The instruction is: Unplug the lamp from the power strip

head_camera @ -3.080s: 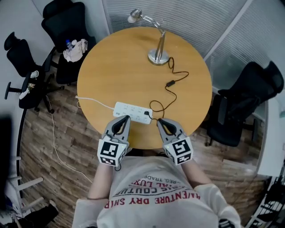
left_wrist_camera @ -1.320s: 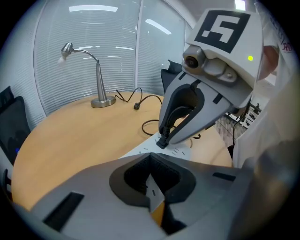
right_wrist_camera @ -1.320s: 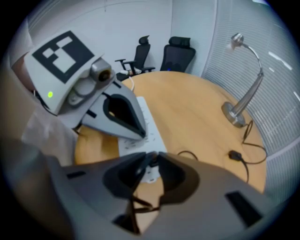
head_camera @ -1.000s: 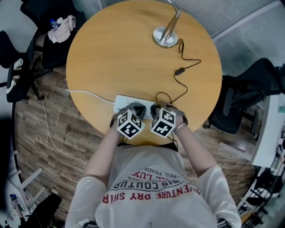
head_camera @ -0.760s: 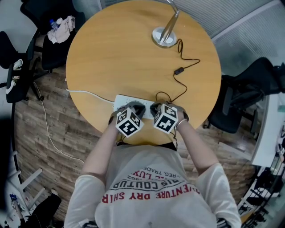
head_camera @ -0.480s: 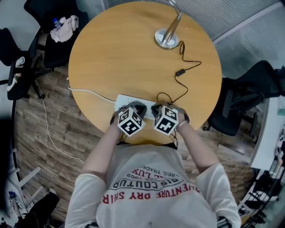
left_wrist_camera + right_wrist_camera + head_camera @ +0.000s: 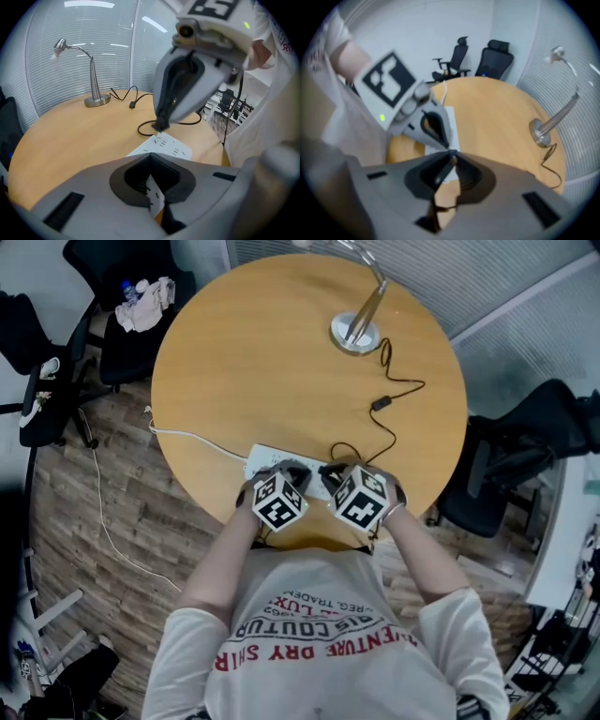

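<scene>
Closing on the black lamp plug seated at the right end of the white power strip, the right gripper pinches it. Beside it, the left gripper, jaws clenched together, rests its tips on the power strip's middle. The desk lamp stands well beyond the power strip.

Upright silver lamp, white power strip

We see a round wooden table. The lamp stands near its far edge. Its black cord winds to a plug in the white power strip at the near edge, and the strip's white cable trails off the left.
</scene>
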A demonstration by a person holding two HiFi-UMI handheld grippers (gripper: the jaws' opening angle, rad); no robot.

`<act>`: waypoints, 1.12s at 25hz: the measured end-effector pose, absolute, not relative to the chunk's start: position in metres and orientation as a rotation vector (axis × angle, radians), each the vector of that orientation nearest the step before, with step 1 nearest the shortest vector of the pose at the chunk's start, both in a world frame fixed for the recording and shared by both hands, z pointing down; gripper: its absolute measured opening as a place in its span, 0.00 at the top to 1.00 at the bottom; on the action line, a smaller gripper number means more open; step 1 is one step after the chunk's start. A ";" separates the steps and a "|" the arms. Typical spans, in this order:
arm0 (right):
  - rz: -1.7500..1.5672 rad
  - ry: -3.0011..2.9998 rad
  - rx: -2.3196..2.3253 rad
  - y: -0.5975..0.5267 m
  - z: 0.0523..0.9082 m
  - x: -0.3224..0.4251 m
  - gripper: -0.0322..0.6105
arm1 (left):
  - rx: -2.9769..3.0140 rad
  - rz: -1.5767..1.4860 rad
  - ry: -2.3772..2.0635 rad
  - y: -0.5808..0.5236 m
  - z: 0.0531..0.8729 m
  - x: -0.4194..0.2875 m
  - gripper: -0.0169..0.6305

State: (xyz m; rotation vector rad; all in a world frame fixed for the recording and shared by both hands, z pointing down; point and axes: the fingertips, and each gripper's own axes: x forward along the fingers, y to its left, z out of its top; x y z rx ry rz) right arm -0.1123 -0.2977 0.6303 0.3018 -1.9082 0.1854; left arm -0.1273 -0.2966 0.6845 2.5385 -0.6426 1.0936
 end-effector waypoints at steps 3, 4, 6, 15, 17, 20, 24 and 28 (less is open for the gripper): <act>0.155 -1.923 0.320 -0.314 0.593 -0.106 0.84 | 2.547 1.096 -0.650 -0.296 0.685 -0.129 0.93; 0.142 -1.920 0.322 -0.316 0.587 -0.104 0.84 | 2.547 1.097 -0.654 -0.296 0.685 -0.129 0.93; 0.139 -1.929 0.348 -0.314 0.585 -0.100 0.84 | 2.550 1.101 -0.659 -0.296 0.685 -0.129 0.93; 0.252 -2.133 0.661 -0.305 0.555 -0.103 0.84 | 2.565 1.059 -0.651 -0.295 0.686 -0.130 0.93; 0.246 -2.197 0.723 -0.302 0.543 -0.105 0.84 | 2.564 0.991 -0.698 -0.299 0.678 -0.134 0.93; 0.191 -2.284 0.814 -0.294 0.527 -0.104 0.84 | 2.569 0.872 -0.806 -0.304 0.657 -0.140 0.93; 0.140 -2.369 0.968 -0.289 0.504 -0.097 0.84 | 2.578 0.644 -0.868 -0.302 0.615 -0.143 0.93; 0.105 -2.437 1.111 -0.287 0.478 -0.094 0.84 | 2.584 0.431 -0.935 -0.301 0.565 -0.151 0.93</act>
